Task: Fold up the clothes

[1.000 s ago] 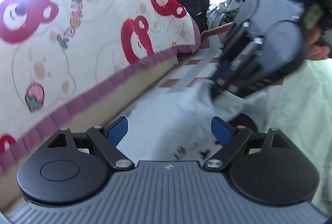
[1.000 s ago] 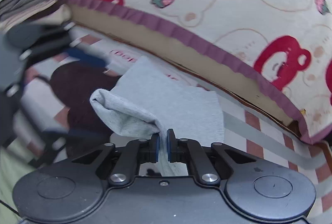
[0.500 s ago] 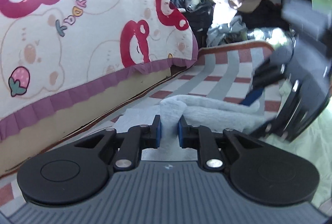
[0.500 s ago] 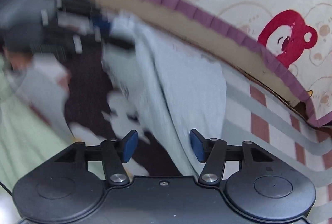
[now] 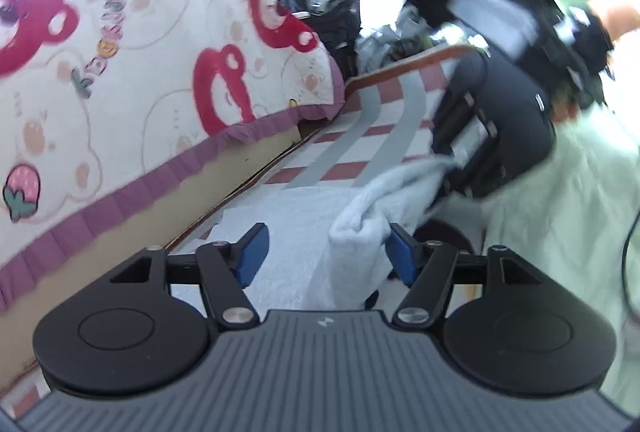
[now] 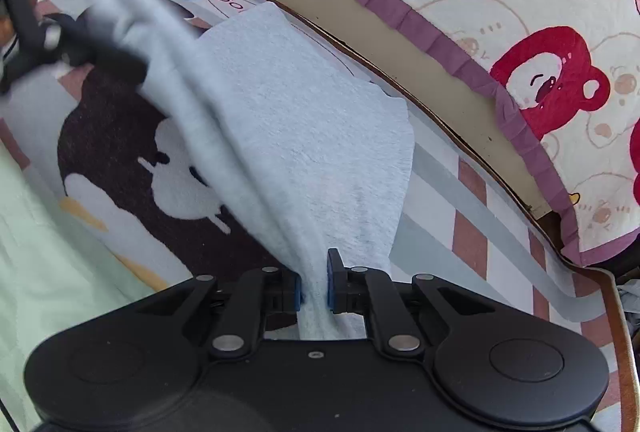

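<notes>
Underneath, striped mat [image 6: 472,192] w/ bear-print quilt [image 5: 120,80] beside.

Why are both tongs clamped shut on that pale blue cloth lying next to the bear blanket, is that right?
Only partly. The right tongs are clamped on the pale blue cloth, as the right wrist view shows. The left tongs are open, shown in the left wrist view. The cloth does lie next to the bear blanket.
</notes>
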Action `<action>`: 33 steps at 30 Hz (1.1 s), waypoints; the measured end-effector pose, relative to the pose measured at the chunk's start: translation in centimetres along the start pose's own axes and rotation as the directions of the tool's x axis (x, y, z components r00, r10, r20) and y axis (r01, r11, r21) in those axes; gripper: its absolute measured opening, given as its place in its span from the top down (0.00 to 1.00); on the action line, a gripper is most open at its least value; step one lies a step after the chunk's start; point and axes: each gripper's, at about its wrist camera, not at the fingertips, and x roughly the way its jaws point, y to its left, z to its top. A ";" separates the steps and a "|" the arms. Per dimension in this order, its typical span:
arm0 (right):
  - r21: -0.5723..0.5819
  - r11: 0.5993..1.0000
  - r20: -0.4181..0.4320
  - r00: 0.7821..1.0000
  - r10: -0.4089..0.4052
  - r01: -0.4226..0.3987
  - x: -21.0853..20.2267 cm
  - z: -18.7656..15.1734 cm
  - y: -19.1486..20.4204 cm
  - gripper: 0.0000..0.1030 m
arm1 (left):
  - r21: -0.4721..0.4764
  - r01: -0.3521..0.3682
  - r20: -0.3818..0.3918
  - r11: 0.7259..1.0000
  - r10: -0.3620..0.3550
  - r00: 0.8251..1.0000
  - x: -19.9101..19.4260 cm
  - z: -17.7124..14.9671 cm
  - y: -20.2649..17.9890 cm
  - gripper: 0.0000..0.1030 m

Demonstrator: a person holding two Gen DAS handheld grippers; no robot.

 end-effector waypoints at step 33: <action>0.221 0.842 0.291 0.857 0.425 -0.493 -9.5 4.2 -2.9 0.91 | -0.375 -0.159 -0.180 0.913 0.097 0.979 -13.5 1.7 3.1 0.89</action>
